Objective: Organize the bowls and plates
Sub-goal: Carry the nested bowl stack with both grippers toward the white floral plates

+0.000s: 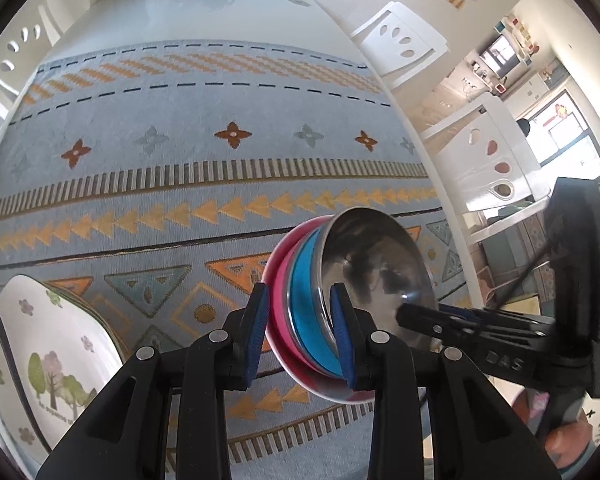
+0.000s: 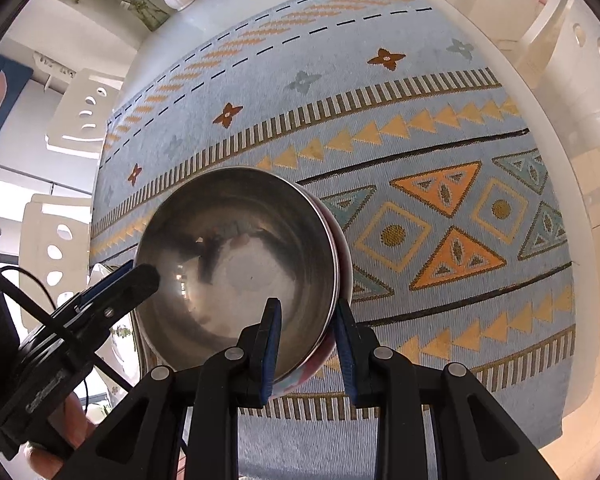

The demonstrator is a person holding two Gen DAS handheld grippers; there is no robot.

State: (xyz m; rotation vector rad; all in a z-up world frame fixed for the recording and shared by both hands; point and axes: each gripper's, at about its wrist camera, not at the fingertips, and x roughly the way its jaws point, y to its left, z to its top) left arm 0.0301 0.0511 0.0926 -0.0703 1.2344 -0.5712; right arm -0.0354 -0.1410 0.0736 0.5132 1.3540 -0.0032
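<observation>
At lower centre, both the left claw and right claw gripped the nested bowls by opposite rims; the rigid, slippery steel likely demanded firm rim grips.

Both views are bright with daylight. In the left wrist view the window is blown out to white, and the white chair beside it is washed pale. The steel bowl shows soft glare and dark, smeared reflections inside. Shadows on the patterned cloth around the bowl are faint. Fisheye distortion bends the cloth's stripes, and black vignetting rings both pictures. Focus is fairly sharp throughout.
</observation>
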